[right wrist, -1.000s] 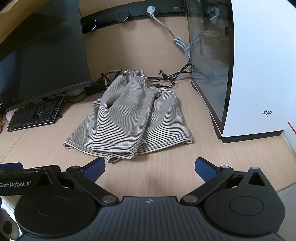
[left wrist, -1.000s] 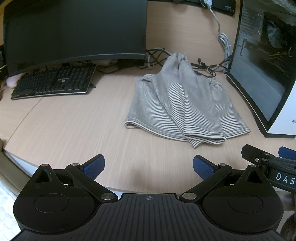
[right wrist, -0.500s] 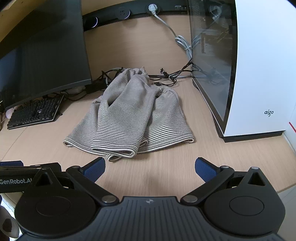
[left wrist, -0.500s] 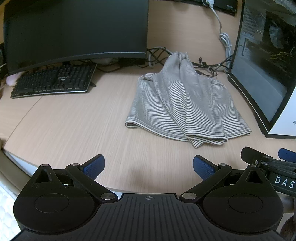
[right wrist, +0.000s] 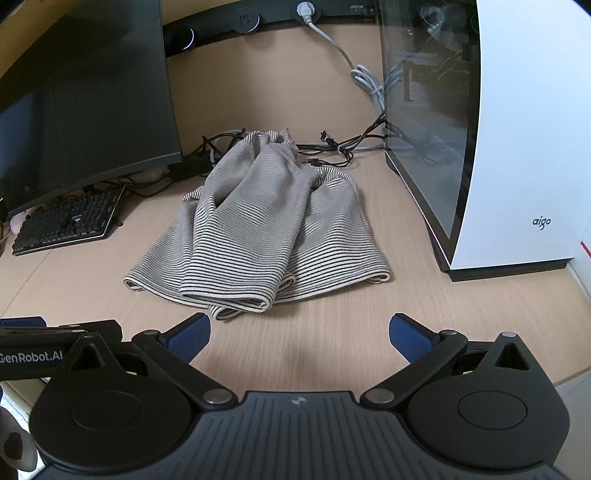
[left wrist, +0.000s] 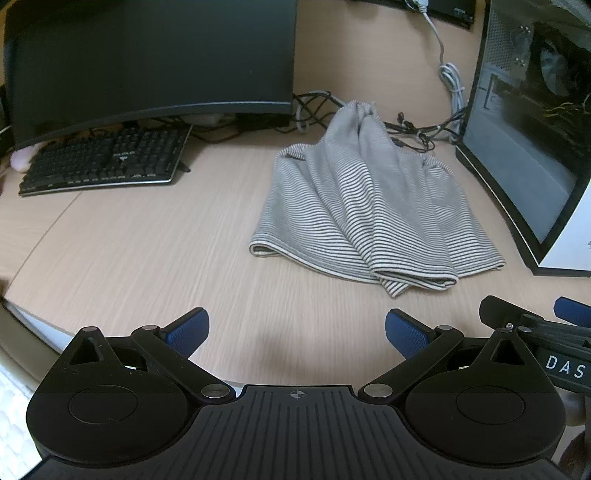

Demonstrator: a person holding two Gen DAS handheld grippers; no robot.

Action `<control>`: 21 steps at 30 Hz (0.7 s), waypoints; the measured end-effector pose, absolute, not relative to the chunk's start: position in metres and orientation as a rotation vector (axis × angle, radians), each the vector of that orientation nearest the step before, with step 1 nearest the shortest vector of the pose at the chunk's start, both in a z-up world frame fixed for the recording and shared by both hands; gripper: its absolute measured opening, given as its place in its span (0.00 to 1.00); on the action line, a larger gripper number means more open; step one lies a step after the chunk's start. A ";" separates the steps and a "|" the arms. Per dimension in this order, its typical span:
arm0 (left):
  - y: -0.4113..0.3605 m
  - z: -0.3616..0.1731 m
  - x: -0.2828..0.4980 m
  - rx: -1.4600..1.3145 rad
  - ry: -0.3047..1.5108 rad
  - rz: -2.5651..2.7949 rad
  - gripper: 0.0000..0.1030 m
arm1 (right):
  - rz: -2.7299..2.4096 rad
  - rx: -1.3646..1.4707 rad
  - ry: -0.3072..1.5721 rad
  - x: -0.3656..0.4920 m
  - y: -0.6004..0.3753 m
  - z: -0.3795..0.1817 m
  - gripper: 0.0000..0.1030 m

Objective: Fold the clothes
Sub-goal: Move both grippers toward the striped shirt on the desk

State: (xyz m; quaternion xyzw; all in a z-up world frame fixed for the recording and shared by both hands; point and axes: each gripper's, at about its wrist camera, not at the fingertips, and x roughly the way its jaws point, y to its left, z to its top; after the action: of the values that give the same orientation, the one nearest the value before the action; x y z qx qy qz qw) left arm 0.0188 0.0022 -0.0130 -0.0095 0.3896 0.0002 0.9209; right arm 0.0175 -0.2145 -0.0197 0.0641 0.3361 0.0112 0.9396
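Hovering with both pairs of jaws spread wide, gripping nothing.
One striped garment [right wrist: 258, 229] lies crumpled on the desk [left wrist: 147, 251] ahead of my left gripper [left wrist: 295, 328] and right gripper [right wrist: 299, 332]; one keyboard [left wrist: 103, 162].

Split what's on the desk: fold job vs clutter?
Job: striped garment, left gripper, right gripper; both open, empty.
Clutter: monitor, keyboard, PC case, cables, power strip.
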 end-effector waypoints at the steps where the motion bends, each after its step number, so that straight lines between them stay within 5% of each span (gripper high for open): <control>1: 0.002 -0.013 0.020 -0.019 0.802 0.000 1.00 | 0.022 0.131 0.688 0.018 -0.214 -0.020 1.00; 21: 0.021 -0.031 0.087 -0.060 0.871 -0.096 1.00 | 0.000 0.200 0.758 0.066 -0.208 -0.035 1.00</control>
State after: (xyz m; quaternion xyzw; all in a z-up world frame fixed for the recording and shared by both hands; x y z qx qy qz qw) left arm 0.0871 0.0211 -0.0315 -0.0288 0.4214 -0.0463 0.9052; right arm 0.0661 -0.2079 -0.0349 0.0973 0.3693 -0.0002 0.9242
